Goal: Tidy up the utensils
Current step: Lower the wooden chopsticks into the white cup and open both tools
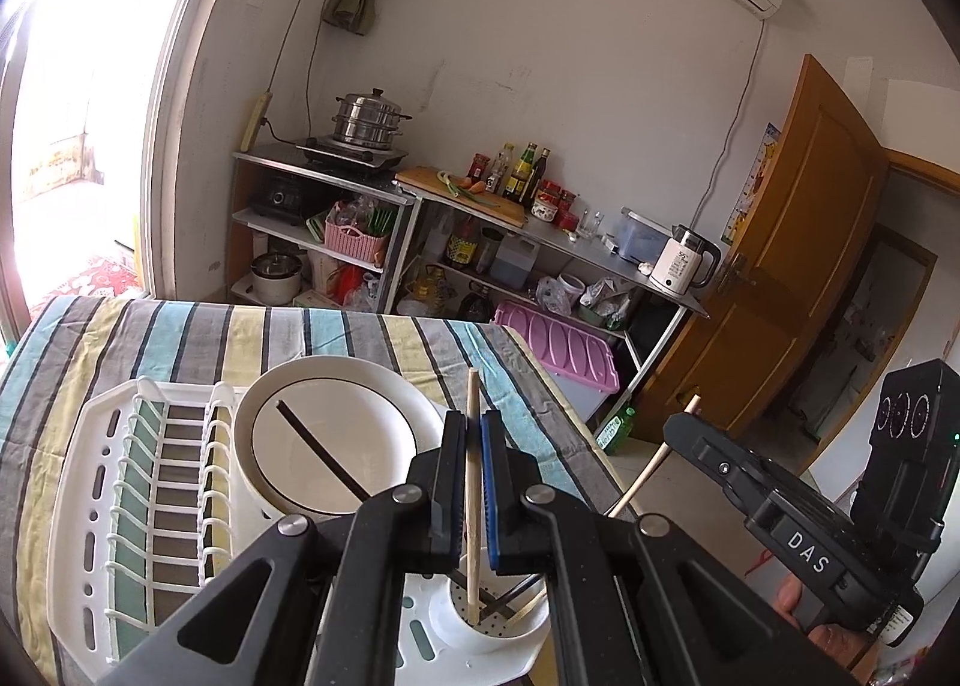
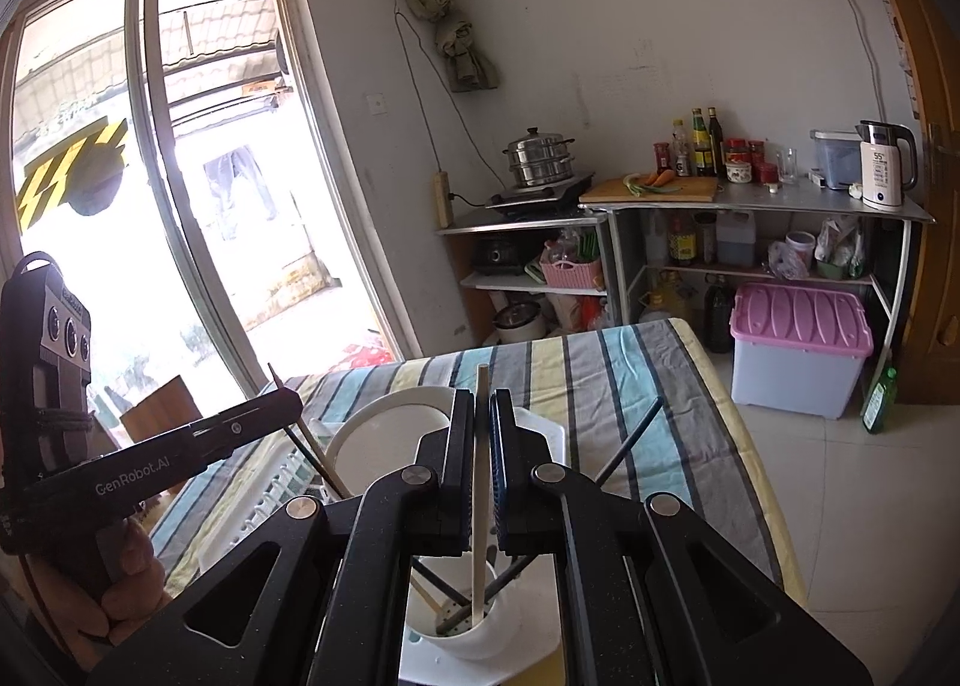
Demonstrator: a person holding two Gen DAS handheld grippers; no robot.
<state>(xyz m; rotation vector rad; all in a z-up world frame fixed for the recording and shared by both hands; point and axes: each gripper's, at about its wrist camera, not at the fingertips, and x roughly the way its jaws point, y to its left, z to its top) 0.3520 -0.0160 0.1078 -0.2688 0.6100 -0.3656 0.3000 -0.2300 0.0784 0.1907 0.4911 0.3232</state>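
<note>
My left gripper is shut on a light wooden chopstick whose lower end stands in the white utensil cup of the dish rack. My right gripper is shut on another pale chopstick, its lower end in the same cup. Dark chopsticks also lean in the cup. A black chopstick shows against the white plate standing in the rack. The right gripper shows in the left wrist view, the left gripper in the right wrist view.
The rack sits on a striped cloth over the table. Beyond are metal shelves with a steamer pot, bottles, a cutting board, a kettle and a purple-lidded bin. A wooden door stands at right, a glass door at left.
</note>
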